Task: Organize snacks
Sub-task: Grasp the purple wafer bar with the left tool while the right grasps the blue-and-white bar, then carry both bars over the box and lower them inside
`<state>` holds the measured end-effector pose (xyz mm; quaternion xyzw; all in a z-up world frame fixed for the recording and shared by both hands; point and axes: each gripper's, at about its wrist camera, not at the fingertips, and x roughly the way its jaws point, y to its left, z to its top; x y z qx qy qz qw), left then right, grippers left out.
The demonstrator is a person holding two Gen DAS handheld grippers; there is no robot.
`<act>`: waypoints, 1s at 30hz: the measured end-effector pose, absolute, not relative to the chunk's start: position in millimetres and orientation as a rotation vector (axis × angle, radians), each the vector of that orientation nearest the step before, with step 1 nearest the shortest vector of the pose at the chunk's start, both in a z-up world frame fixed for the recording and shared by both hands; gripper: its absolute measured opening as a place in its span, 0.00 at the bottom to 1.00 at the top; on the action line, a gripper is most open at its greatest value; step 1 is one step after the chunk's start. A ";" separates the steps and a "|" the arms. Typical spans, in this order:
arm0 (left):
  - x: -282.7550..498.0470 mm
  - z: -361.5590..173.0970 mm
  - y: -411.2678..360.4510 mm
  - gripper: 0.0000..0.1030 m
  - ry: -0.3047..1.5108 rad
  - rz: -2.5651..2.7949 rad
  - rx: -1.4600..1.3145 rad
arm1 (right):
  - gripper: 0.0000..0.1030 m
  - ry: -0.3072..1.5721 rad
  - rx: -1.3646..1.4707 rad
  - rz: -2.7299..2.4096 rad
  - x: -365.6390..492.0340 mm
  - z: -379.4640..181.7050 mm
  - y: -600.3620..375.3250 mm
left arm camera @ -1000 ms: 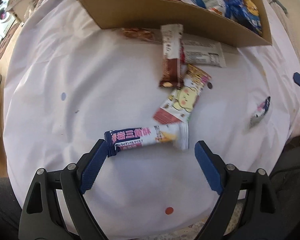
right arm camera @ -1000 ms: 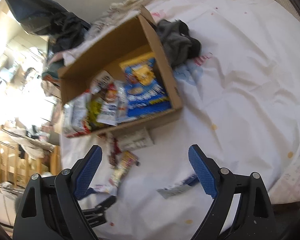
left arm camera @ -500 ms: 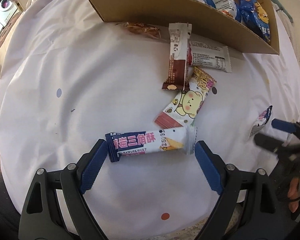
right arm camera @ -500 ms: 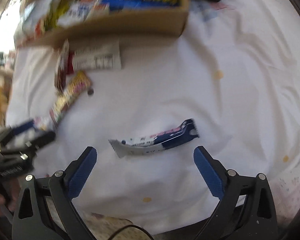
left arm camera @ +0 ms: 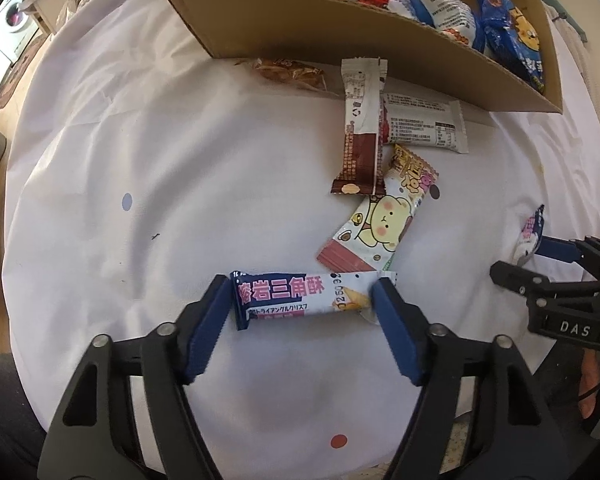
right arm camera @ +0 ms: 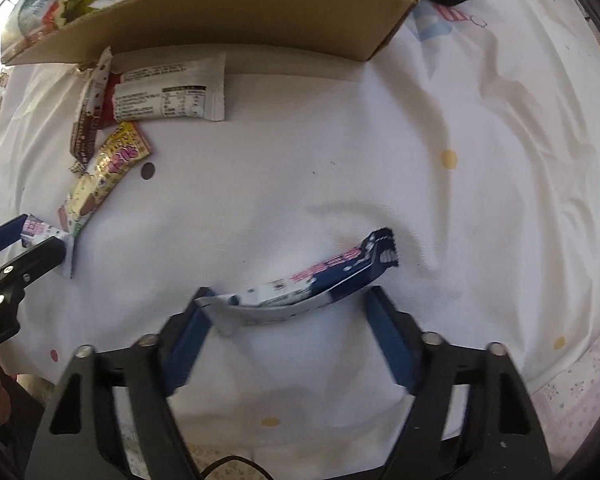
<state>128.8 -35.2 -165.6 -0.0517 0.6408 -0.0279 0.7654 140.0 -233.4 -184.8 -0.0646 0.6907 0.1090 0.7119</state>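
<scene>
Since a second ago we have brought both grippers down and narrowed their fingers, each around its own wrapper, where before they stood wide apart above the cloth. Our left gripper (left arm camera: 302,300) now has a blue pad at each end of the pink-lettered snack bar (left arm camera: 306,294), which lies flat and crosswise on the white cloth (left arm camera: 180,160); the pads touch or nearly touch the wrapper ends, but the fingers have not closed down on it. Our right gripper (right arm camera: 288,312) straddles the navy snack bar (right arm camera: 320,280), whose near end meets the left pad and whose far end lifts off the cloth; these fingers too are parted rather than clamped. In the left view the right gripper (left arm camera: 540,256) shows at the right edge beside that same wrapper. Just beyond the pink-lettered bar lies the bear snack pack (left arm camera: 380,224), then the brown wrapper (left arm camera: 360,128) overlapping the white wrapper (left arm camera: 420,122), and a clear cracker pack (left arm camera: 292,74) against the cardboard box (left arm camera: 340,36), which holds more snacks.
</scene>
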 end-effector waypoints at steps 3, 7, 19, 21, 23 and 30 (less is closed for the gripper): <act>125.7 -164.0 -44.6 0.60 1.380 -0.071 -0.083 | 0.52 1.521 -0.130 0.244 139.0 -180.4 -235.6; 123.2 -158.3 -46.3 0.59 1.362 -0.076 -0.063 | 0.33 1.502 -0.121 0.253 138.7 -172.0 -238.8; 117.4 -123.1 -38.3 0.56 1.261 -0.093 -0.079 | 0.00 1.420 0.004 0.407 118.9 -126.4 -240.7; 120.0 -122.3 -37.8 0.56 1.255 -0.087 -0.090 | 0.00 1.406 0.031 0.402 116.4 -119.2 -243.6; 119.5 -120.1 -33.0 0.56 1.248 -0.080 -0.104 | 0.07 1.400 0.126 0.347 128.1 -111.0 -265.0; 116.6 -114.6 -33.6 0.56 1.213 -0.067 -0.091 | 0.51 1.456 0.314 0.194 168.6 -146.8 -286.9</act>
